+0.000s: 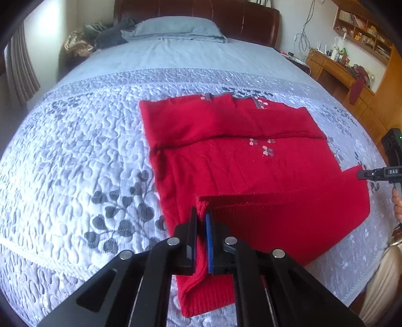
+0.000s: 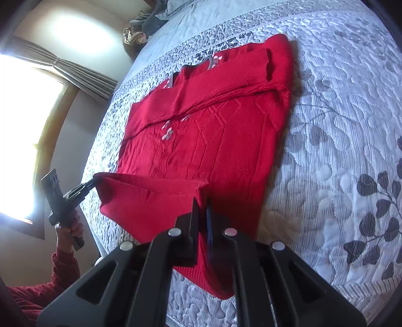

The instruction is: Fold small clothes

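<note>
A red knit sweater [image 1: 238,161] with small flower embroidery lies on the quilted bed, its sleeves folded across the chest. My left gripper [image 1: 202,213] is shut on the sweater's bottom hem at one corner and holds it lifted over the body. My right gripper [image 2: 202,201] is shut on the other hem corner [image 2: 198,187]. The right gripper also shows at the right edge of the left wrist view [image 1: 361,174], pinching the hem. The left gripper shows in the right wrist view [image 2: 91,185] at the far hem corner. The hem [image 2: 150,183] is stretched between the two grippers.
The grey quilt [image 1: 75,151] with leaf pattern covers the bed. A pillow [image 1: 176,27] and the dark headboard [image 1: 201,10] are at the far end. A wooden desk with shelves [image 1: 351,63] stands to the right. A window with curtains [image 2: 25,125] is beside the bed.
</note>
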A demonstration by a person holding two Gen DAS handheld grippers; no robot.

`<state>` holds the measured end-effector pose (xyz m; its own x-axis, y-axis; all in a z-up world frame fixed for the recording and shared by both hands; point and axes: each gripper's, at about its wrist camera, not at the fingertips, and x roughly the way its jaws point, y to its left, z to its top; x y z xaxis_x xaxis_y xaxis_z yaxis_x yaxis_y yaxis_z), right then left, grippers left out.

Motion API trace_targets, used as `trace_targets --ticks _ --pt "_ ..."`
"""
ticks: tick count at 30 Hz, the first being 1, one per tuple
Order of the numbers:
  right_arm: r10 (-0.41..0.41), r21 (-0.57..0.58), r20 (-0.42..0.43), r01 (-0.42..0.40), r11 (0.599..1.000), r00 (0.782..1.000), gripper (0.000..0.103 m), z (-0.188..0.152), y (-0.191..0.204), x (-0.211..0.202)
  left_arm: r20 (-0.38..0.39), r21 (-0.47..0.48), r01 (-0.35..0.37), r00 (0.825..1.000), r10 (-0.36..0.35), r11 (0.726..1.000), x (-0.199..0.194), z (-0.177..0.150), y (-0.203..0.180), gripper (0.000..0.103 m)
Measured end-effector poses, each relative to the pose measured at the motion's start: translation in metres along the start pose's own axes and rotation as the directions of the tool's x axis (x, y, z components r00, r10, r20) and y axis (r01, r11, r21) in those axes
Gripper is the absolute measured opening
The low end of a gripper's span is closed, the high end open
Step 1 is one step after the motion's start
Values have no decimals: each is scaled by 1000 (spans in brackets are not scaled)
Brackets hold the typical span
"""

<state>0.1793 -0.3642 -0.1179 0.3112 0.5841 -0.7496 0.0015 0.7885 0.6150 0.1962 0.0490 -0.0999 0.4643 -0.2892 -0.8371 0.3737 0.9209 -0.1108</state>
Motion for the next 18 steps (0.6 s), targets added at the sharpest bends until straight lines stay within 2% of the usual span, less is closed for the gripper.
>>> trace_targets --ticks 4,8,14,18 --pt "18 8 23 -18 1000 1000 4 0 3 -5 30 -20 16 999 -16 1000 -17 -9 2 6" --pt "52 14 68 -53 999 996 4 3 7 -20 102 -46 38 994 -33 998 -30 6 5 6" --pt "63 -1 110 -63 998 992 4 31 15 -39 156 -69 53 987 -42 996 -35 51 9 6" --pt "34 -18 132 -32 999 991 4 69 20 -48 179 -90 39 984 -22 995 -19 93 15 6"
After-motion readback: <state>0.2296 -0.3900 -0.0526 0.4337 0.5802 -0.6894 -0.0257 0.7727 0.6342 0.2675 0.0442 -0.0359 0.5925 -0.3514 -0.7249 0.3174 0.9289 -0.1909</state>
